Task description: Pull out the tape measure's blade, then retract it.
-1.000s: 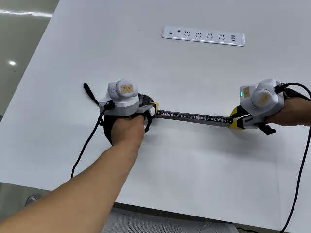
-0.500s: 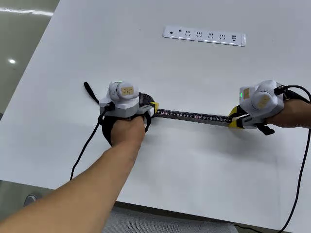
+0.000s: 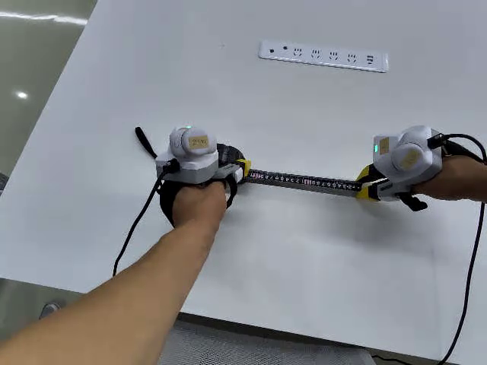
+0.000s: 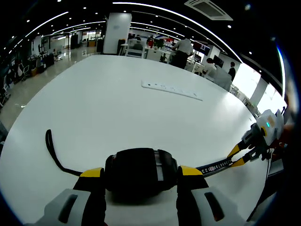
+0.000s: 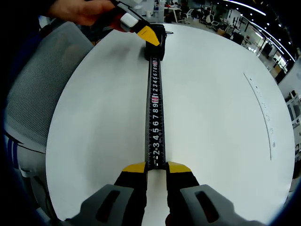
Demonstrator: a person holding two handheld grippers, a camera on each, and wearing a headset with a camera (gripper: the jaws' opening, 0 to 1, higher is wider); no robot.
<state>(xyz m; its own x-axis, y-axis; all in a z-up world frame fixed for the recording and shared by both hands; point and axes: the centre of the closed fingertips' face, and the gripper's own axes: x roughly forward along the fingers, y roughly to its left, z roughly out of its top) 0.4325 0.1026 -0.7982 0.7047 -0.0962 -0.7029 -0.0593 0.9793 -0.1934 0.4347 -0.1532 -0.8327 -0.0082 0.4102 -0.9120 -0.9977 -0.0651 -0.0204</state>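
The left gripper (image 3: 237,172) is clamped on the black tape measure case (image 4: 141,165), at nine o'clock on the white table (image 3: 304,258). The right gripper (image 5: 156,167) pinches the tip of the blade (image 5: 155,117) at three o'clock. The blade's white numerals 2 through 9 read clearly in the right gripper view, but they are too small to read in the head view. A power strip (image 3: 323,56) lies at twelve o'clock.

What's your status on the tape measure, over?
Left tongs shut on tape measure case. Right tongs shut on blade tip, blade drawn out along table. Power strip far off, not in the way.
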